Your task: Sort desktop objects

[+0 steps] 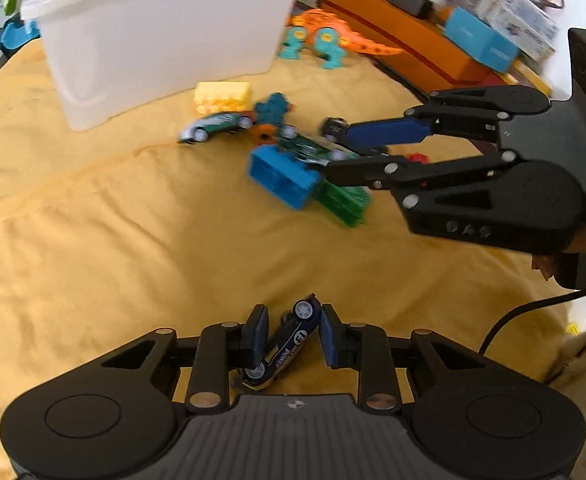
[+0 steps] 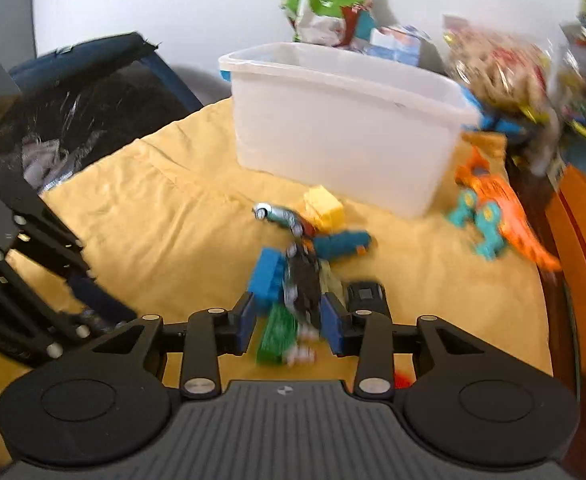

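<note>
Left tool (image 1: 291,334): closed on a dark blue toy car (image 1: 283,346) with white stripe, long axis along the fingers, tilted; lettering too blurred to read. White bin (image 1: 165,36) behind on the yellow-covered desk (image 1: 93,220). Right tool (image 2: 289,326): narrowly parted around a dark green toy car (image 2: 303,284), lengthwise between the fingers, atop the block pile.

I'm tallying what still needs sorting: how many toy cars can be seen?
4: dark blue car in the left gripper, silver-green car by the yellow block, green car on the blue block, black car beside it. More may be hidden.
</note>
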{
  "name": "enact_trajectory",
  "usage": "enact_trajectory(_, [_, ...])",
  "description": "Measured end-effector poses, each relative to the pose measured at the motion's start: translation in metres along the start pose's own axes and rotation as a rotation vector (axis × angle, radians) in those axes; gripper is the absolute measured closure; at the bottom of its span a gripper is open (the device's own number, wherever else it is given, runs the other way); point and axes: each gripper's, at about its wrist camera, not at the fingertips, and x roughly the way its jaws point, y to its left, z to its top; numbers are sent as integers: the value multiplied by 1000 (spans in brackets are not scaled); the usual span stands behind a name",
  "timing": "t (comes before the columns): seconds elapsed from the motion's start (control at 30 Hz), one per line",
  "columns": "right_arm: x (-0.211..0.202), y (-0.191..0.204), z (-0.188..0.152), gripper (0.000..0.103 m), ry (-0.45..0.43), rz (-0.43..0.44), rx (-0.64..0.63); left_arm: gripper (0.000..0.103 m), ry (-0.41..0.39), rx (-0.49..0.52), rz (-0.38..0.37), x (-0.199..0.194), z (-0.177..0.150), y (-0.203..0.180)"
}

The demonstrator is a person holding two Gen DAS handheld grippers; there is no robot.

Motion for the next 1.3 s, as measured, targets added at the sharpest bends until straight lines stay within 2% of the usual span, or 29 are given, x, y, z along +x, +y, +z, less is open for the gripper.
enact_trajectory(0.07, [13,4,2,70,12,-20,-53,70,-6,-8,-2,3,7,9])
enact_trajectory(0.13, [24,4,3,82,38,-39,-75,70,-27,-15,3,1,14,17])
enact_trajectory(0.33, [16,-10,7,88,50,-41,13,70,-71,-6,77,-3,36,39])
enact_trajectory(0.4, [2,-15,8,88,47,3,61,70,-65,15,117,-2,38,44])
enact_trajectory(0.47, [-11,-18,5,88,60,99,120,70,-60,37,136,-4,38,45])
enact_trajectory(0.53, [-20,-18,-1,88,89,185,171,69,-72,46,120,-12,35,40])
enact_trajectory(0.63, [-23,-19,-16,88,137,289,259,61,-96,64,73,-26,25,23])
enact_trajectory(0.7, [-20,-19,-26,88,163,312,303,60,-90,97,53,-28,17,8])
enact_trajectory(0.77, [-16,-20,-33,88,177,308,345,60,-78,154,88,-24,9,-8])
enact_trajectory(0.9, [-18,-30,-38,82,144,237,411,60,-51,204,152,-9,-2,-20])
enact_trajectory(0.97, [-22,-28,-37,78,132,153,362,60,-58,214,167,-5,-3,-21])
enact_trajectory(1.03, [-25,-26,-37,74,122,113,315,60,-67,206,181,-3,-5,-20])
enact_trajectory(1.1, [-29,-22,-36,70,118,104,276,60,-67,189,188,-2,-7,-19])
enact_trajectory(1.17, [-32,-11,-33,60,98,90,205,58,-67,180,208,1,-9,-20])
enact_trajectory(1.2, [-32,-6,-32,52,87,81,168,58,-65,177,216,2,-9,-20])
enact_trajectory(1.3, [-24,11,-33,47,74,69,73,49,-79,155,233,5,-15,-19])
